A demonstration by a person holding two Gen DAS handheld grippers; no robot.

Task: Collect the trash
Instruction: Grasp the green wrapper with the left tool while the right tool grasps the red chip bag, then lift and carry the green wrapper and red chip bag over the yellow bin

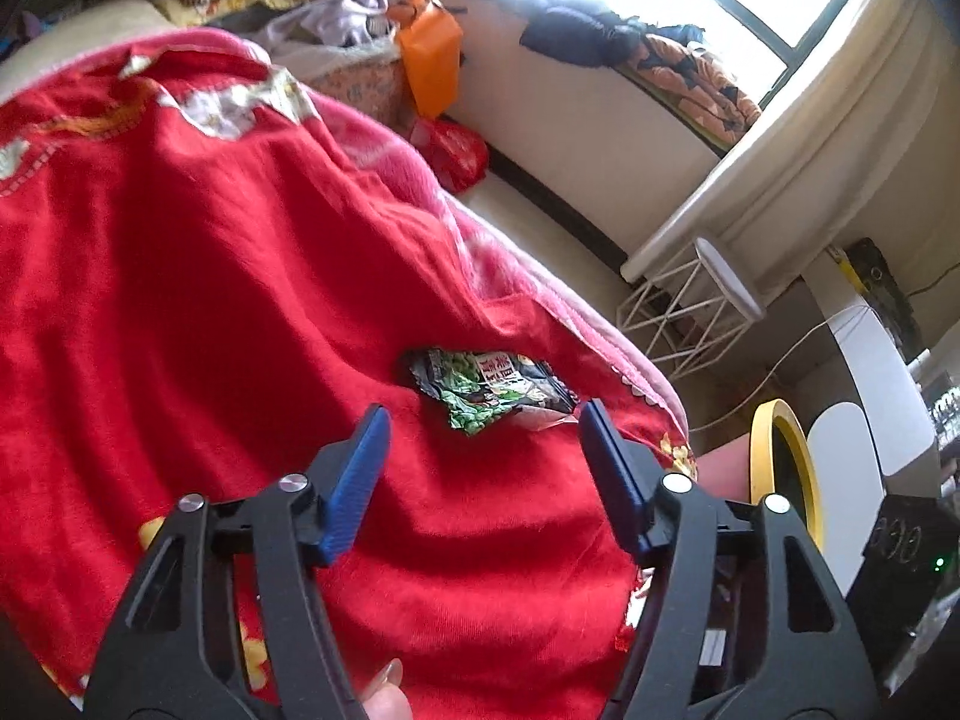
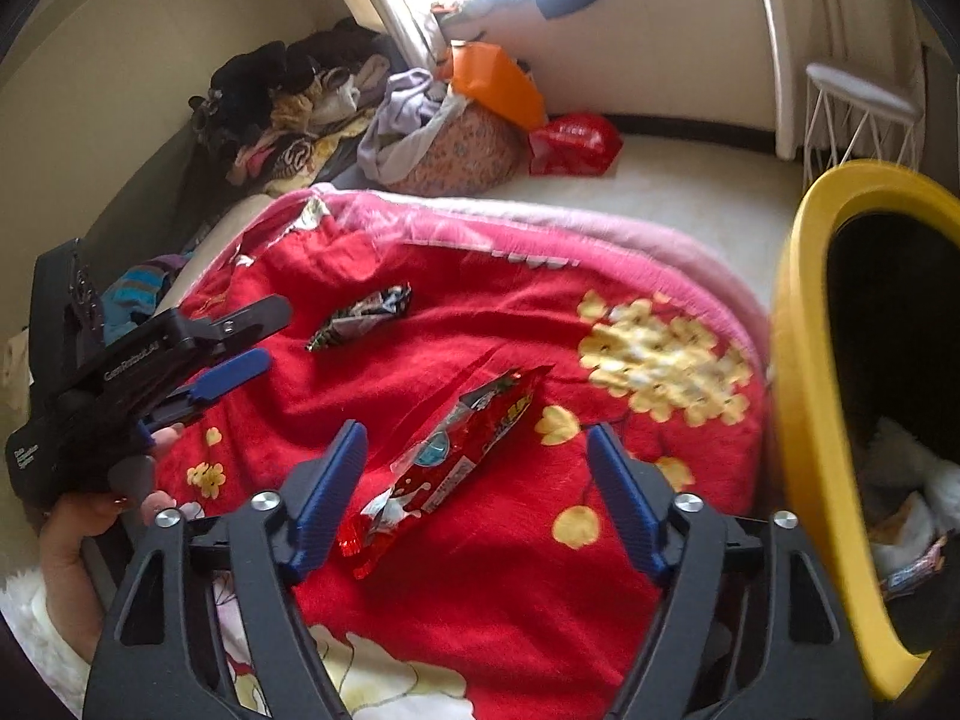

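Red floral blanket (image 2: 480,360) covers the bed; clothes pile (image 2: 288,114) against the far wall, window beyond. Left gripper (image 1: 483,426) hovers with fingers spread, empty, green-black wrapper (image 1: 489,387) just ahead between the tips. Right gripper (image 2: 477,447) likewise spread wide, red snack wrapper (image 2: 444,468) lying between its fingers, untouched. Yellow-rimmed bin (image 2: 804,420) stands at the bed's right edge, trash inside.

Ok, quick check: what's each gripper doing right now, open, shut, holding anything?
Left gripper: open, empty, aimed at the green wrapper.
Right gripper: open, empty, jaws either side of the red wrapper.
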